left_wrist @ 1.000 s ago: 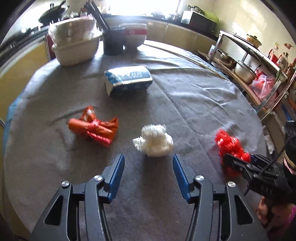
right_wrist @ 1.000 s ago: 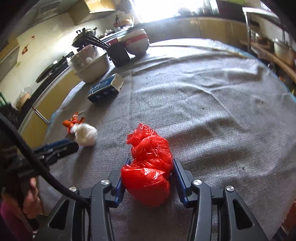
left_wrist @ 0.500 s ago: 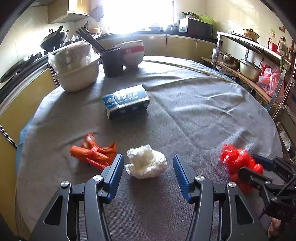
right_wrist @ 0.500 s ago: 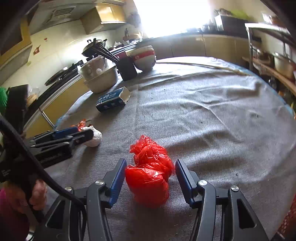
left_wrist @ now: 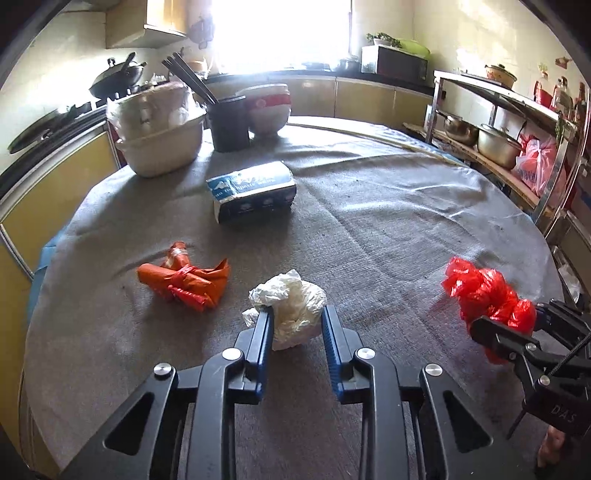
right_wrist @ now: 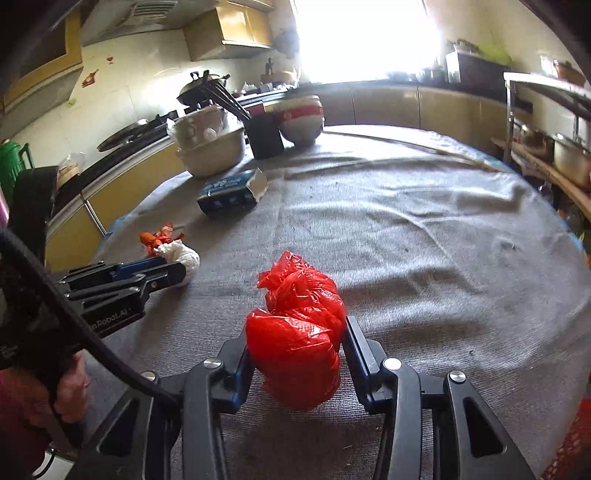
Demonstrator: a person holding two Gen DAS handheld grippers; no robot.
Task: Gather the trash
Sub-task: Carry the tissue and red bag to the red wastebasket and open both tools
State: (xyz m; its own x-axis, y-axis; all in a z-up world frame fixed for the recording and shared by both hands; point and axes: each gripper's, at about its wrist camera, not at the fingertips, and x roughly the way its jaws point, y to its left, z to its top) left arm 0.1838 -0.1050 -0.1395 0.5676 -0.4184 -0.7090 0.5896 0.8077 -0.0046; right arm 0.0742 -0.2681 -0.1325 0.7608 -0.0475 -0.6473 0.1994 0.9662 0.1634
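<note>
On the grey tablecloth (left_wrist: 388, 221), an orange wrapper (left_wrist: 184, 278) lies loose at far left. Just right of it, my left gripper (left_wrist: 297, 325) is clenched on the white crumpled bag (left_wrist: 291, 310). Further right, my right gripper (right_wrist: 297, 354) is closing, its pads already pressing the red plastic bag (right_wrist: 299, 339).

Daylight pours through the window (left_wrist: 280, 33) far beyond the fingers, blown out to white glare. Soft shadows fall toward us on the cloth (left_wrist: 388, 206). Edges bend and darken.
</note>
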